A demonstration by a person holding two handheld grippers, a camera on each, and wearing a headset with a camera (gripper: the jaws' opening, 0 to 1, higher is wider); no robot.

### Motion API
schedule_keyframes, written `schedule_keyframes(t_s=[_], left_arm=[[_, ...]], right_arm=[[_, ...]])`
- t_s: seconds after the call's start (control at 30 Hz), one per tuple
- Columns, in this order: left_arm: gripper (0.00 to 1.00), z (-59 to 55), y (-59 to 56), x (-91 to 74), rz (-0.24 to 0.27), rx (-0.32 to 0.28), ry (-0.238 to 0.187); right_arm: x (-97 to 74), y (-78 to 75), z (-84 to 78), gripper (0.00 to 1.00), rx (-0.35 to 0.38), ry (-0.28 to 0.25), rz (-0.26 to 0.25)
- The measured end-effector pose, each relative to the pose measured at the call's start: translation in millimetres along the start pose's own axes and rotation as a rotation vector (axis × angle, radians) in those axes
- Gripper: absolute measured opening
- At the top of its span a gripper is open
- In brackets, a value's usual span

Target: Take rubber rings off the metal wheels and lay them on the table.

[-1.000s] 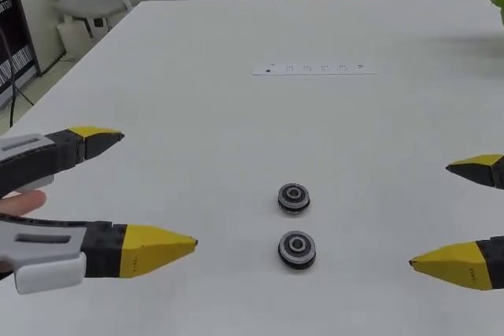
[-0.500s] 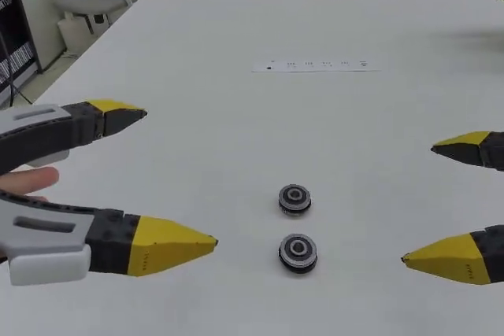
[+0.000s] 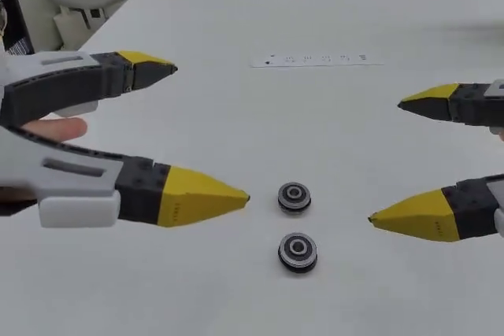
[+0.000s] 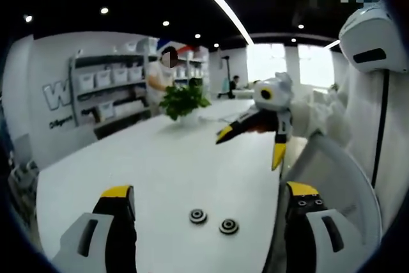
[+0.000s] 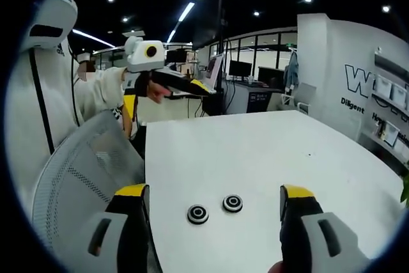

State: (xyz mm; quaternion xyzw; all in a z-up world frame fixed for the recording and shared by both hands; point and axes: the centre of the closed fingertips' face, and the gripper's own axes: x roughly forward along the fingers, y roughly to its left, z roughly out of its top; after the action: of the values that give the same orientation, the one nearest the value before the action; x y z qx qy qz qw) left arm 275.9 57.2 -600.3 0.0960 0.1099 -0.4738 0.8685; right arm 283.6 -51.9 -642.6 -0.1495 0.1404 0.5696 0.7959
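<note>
Rubber rings [image 3: 298, 267] sit as dark bands around both metal wheels [image 3: 294, 197], and none lies loose on the tabletop [image 3: 236, 21]. The task looks to be at its very start, in the approach to a first grasp.

At the left of the head view, the left gripper [image 3: 211, 134] hovers above the tabletop with its jaws spread wide and nothing between them. Its lower yellow tip points at the far wheel and is just beside it, but not touching. In the left gripper view both wheels [image 4: 198, 216] lie ahead between the jaws.

In the middle, the far wheel and the near wheel [image 3: 298, 252] lie flat, close together but apart. They sit nearer the person's edge of the tabletop than its far edge. A printed strip [image 3: 319, 60] lies well beyond them.

At the right, the right gripper [image 3: 385, 161] is likewise wide open and empty, with its tips aimed inward and near the wheels. In the right gripper view the wheels [image 5: 197, 214] also lie between its jaws.

The next move probably calls for one gripper to come down and pin a wheel by its hub or sides. The other would then pinch the edge of its ring and peel it over the rim. The wheels are small and free to slide, so a glancing touch could push one away.
</note>
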Motion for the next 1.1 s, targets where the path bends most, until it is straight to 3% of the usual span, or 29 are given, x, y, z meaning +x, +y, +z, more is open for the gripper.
schedule_keyframes(t_s=[0.2, 0.27, 0.33, 0.4, 0.57, 0.73, 0.83, 1.0, 1.1], left_arm=[[1.0, 18.8, 0.4, 13.6, -0.061, -0.007, -0.095], [1.0, 21.4, 4.5, 18.7, -0.063, -0.004, -0.099], [1.0, 25.9, 8.7, 24.2, -0.068, 0.004, -0.109], [0.99, 32.1, 12.2, 29.2, -0.075, 0.007, -0.13], [0.95, 44.2, 12.6, 36.7, -0.116, 0.031, -0.197], [0.97, 33.6, 21.3, 46.9, -0.107, 0.025, -0.174], [0.98, 23.2, 25.0, 51.7, -0.098, 0.014, -0.18], [0.96, 5.8, 21.7, 58.6, -0.109, -0.003, -0.197], [0.95, -2.7, 21.4, 61.9, -0.104, -0.004, -0.193]], right_arm=[[2.4, -7.6, 12.4, 0.8, -0.015, -0.019, 0.001], [2.9, -9.5, 17.8, 0.8, -0.025, -0.025, 0.001], [3.1, -12.5, 30.1, 0.8, -0.03, -0.053, 0.0], [2.6, -18.7, 47.9, 0.79, -0.032, -0.12, -0.009], [2.4, -28.5, 56.6, 0.79, -0.035, -0.14, -0.005], [10.2, -38.5, 60.4, 0.79, -0.025, -0.162, 0.002], [22.3, -41.5, 51.5, 0.8, 0.006, -0.15, 0.009], [42.1, -18.4, 24.2, 0.8, -0.014, -0.101, 0.118], [48.7, -11.0, 14.3, 0.77, -0.002, -0.104, 0.153]])
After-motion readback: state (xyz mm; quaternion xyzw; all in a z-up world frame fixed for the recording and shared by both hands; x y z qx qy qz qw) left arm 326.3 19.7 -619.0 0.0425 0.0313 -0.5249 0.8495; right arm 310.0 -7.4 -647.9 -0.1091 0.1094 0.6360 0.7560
